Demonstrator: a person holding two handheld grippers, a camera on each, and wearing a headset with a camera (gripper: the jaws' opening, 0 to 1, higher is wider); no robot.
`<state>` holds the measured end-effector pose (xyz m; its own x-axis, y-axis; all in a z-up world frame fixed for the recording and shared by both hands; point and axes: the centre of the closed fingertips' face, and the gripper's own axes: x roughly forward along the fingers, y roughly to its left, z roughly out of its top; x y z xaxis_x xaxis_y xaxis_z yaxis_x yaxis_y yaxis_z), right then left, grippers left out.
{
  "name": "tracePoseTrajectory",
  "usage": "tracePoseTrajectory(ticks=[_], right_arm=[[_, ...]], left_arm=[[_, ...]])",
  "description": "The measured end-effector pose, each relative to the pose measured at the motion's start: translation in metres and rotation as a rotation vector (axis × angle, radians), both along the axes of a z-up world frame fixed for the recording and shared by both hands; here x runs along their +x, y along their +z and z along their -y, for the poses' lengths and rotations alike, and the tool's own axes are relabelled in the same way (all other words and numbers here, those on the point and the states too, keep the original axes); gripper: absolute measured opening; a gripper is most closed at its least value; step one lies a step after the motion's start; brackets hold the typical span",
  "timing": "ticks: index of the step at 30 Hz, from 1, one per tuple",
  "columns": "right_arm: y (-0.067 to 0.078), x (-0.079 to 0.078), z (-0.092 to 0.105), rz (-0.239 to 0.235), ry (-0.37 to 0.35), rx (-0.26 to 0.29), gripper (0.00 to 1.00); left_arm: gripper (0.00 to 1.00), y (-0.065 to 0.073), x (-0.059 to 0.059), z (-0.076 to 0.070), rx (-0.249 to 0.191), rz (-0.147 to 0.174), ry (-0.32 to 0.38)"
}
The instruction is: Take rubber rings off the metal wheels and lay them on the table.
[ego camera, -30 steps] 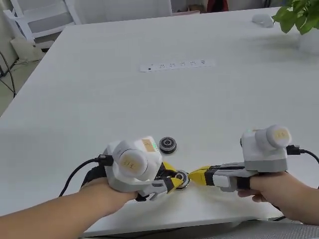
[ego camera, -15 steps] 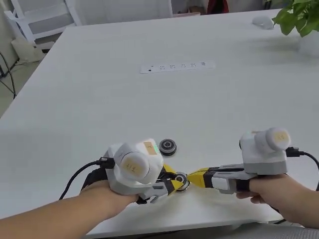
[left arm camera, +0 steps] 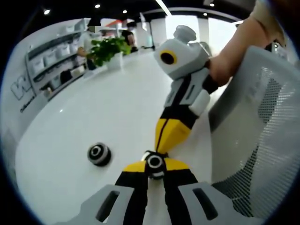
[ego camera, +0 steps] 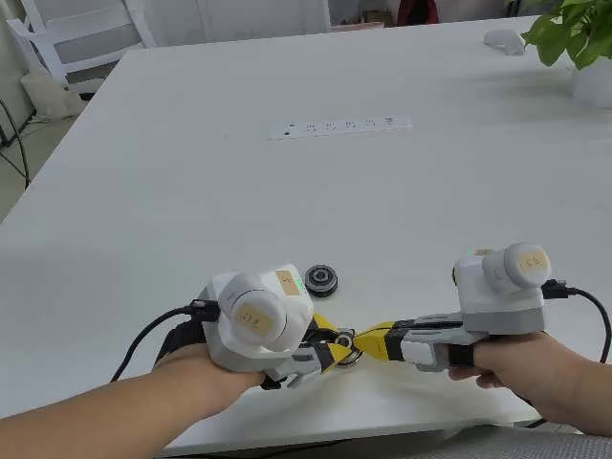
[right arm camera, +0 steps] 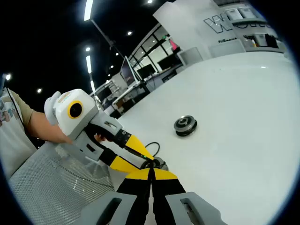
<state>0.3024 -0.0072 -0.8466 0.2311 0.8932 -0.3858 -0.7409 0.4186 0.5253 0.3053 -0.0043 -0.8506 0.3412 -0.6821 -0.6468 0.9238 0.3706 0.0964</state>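
A white power strip [ego camera: 339,125] lies flat, well apart from a leafy potted plant [ego camera: 574,33].

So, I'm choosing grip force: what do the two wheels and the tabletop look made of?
Loose wheel: bright glinting hub, likely metal; matte black outer band, probably rubber. Held wheel: same look, partly hidden by jaws. Tabletop: smooth white with soft sheen, perhaps laminate; uncertain.

A small round metal wheel [ego camera: 345,344] sits between my left gripper [ego camera: 331,348] and right gripper [ego camera: 367,341] at the white table's [ego camera: 191,191] near edge. A second metal wheel [ego camera: 321,278] lies just behind it, and a long power strip [ego camera: 339,125] lies well beyond.
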Motion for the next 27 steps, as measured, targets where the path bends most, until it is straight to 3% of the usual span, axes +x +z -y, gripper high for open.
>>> tracePoseTrajectory(ticks=[6,8,9,21,27], right_arm=[[0.002,-0.003,-0.003,-0.007,0.015,0.019,0.0],[0.01,-0.012,-0.01,-0.024,0.054,0.063,0.0],[0.006,-0.007,-0.007,0.02,0.046,0.025,0.0],[0.0,0.001,0.001,-0.017,-0.021,0.03,0.0],[0.0,0.001,0.001,-0.014,-0.019,0.023,0.0]], left_arm=[[0.12,0.0,0.0,0.0,0.001,0.002,0.0],[0.12,0.0,-0.001,0.0,0.003,0.002,-0.001],[0.12,0.0,0.0,0.0,-0.001,0.002,0.0],[0.12,-0.001,0.002,0.0,-0.007,-0.005,0.009],[0.13,-0.001,0.002,0.001,-0.01,-0.007,0.0]])
